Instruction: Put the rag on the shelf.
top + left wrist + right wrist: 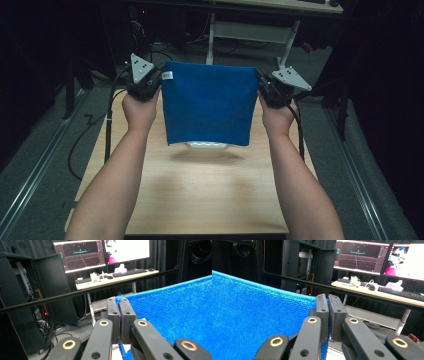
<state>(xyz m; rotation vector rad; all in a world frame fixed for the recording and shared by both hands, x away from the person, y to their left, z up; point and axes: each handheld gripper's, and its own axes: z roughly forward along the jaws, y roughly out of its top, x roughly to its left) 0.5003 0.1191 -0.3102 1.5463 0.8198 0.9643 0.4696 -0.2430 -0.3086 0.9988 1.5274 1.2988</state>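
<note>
A blue cloth (207, 102) hangs stretched in the air above the wooden surface (200, 190), its top corners pinched in the clamped jaws of the left hand-held gripper (159, 80) and the right hand-held gripper (261, 82), while a shallow white dish (207, 145), contents hidden, peeks out just under the cloth's lower edge. The high view gives the forearms, a white label (167, 75) at the cloth's upper left corner and the grey floor around; the gripper views instead show the cloth's weave against the jaws, a black rail, lit monitors (82, 255) and a keyboard (130, 272) on a far desk.
</note>
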